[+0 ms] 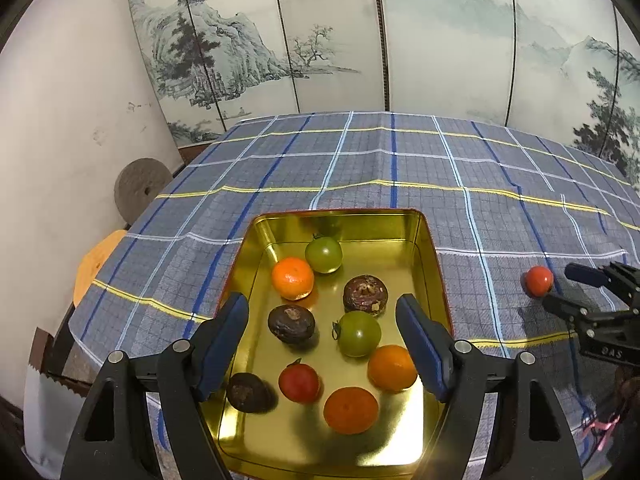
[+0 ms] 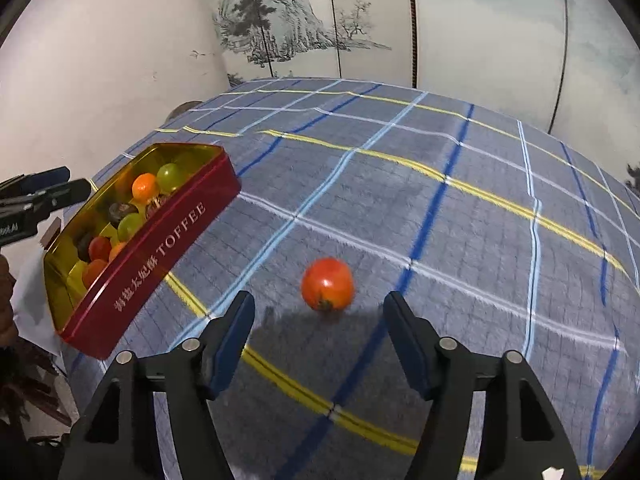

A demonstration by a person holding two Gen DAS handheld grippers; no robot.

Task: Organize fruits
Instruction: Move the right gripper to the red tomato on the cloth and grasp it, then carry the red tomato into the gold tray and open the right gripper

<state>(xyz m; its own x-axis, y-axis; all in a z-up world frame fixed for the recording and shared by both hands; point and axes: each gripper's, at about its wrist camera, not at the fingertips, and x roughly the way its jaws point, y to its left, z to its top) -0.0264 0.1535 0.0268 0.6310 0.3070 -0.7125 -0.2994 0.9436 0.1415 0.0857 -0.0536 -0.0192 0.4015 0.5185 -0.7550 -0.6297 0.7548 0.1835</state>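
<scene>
A gold-lined red tin [image 1: 424, 256] holds several fruits: oranges [image 1: 292, 278], green tomatoes [image 1: 323, 254], dark round fruits [image 1: 291, 323] and a red tomato [image 1: 299, 383]. My left gripper [image 1: 322, 338] hovers open and empty over the tin. One red tomato [image 2: 327, 284] lies alone on the plaid cloth, just ahead of my right gripper [image 2: 319, 334], which is open and empty. That tomato [image 1: 539, 281] and the right gripper [image 1: 568, 288] show at the right of the left wrist view. The tin [image 2: 160, 248], marked TOFFEE, and the left gripper [image 2: 60, 186] show at the left of the right wrist view.
A blue plaid cloth [image 2: 460, 200] covers the table. A painted folding screen [image 1: 360, 40] stands behind it. A white wall [image 1: 72, 112], a round grey disc [image 1: 140, 186] and an orange stool [image 1: 96, 260] are off the table's left edge.
</scene>
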